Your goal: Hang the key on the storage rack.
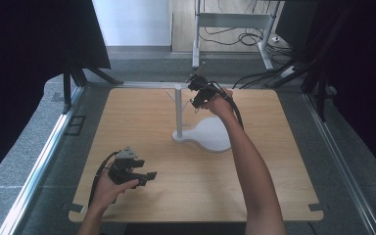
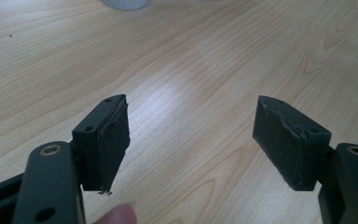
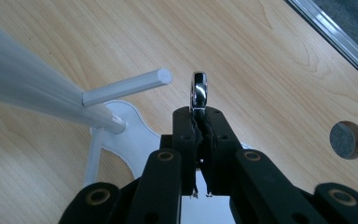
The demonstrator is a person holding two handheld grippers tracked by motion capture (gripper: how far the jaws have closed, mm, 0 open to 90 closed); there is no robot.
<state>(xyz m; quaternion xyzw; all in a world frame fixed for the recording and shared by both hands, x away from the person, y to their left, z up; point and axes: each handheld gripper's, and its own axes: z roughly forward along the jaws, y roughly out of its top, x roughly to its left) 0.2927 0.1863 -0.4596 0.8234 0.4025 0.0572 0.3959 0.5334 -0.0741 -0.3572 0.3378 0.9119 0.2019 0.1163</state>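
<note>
One metal ring (image 3: 199, 91), one white stand (image 1: 178, 110), two hand-held grippers

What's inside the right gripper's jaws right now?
The right gripper is shut on a shiny metal ring, whose upper loop sticks out beside a peg of the white stand. The ring's lower part is covered by the pads.

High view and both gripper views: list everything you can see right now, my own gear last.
Table: one, light wood, centre.
Peg stand: one, white, upright post with side pegs on a flat white base, table's far middle.
Metal ring: one, shiny silver, pinched between the right gripper's fingers, beside a peg tip.
Round hole: one, grey-filled, in the tabletop.
Desk frame: one, grey, floor beyond the table, cables around it.
Left gripper: black, open, near-left, low over bare wood.
Right gripper: black, at the stand's top.
</note>
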